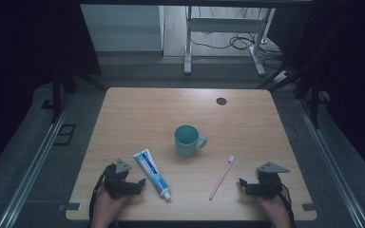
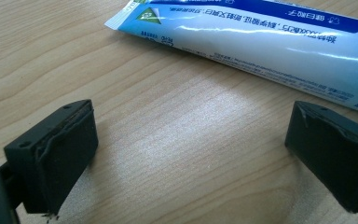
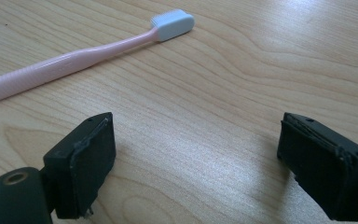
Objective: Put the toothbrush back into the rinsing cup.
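L gripper jaws apart, toothpaste tube just beyond.

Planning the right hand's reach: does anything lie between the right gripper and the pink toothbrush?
Nothing visible does. The right gripper sits open on the table, and bare wood separates it from the pink toothbrush. The mug and toothpaste tube lie off to the left, clear of that path.
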Tool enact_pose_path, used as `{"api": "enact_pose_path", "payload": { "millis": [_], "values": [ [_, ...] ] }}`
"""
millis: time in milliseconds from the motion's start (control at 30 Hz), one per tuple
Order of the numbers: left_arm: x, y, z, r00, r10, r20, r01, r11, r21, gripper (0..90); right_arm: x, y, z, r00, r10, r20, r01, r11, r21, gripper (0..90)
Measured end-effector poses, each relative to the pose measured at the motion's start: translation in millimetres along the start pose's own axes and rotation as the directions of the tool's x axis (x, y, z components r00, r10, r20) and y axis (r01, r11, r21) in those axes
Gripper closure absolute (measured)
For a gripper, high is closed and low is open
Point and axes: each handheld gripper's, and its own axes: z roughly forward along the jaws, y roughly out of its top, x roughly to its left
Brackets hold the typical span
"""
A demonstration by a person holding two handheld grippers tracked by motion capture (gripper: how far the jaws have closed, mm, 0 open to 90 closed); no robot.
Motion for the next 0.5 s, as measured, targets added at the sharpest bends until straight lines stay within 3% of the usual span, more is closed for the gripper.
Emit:
{"api": "enact_pose_path", "payload": {
  "millis": [500],
  "values": [
    [0.0,0.0,0.0,1.0000,0.000,0.000,0.000,1.0000,0.000,2.4,-0.2,-0.8,-1.0,1.0000,-0.001,-0.003,0.001,1.000,-0.001,11.4]
  ]
}}
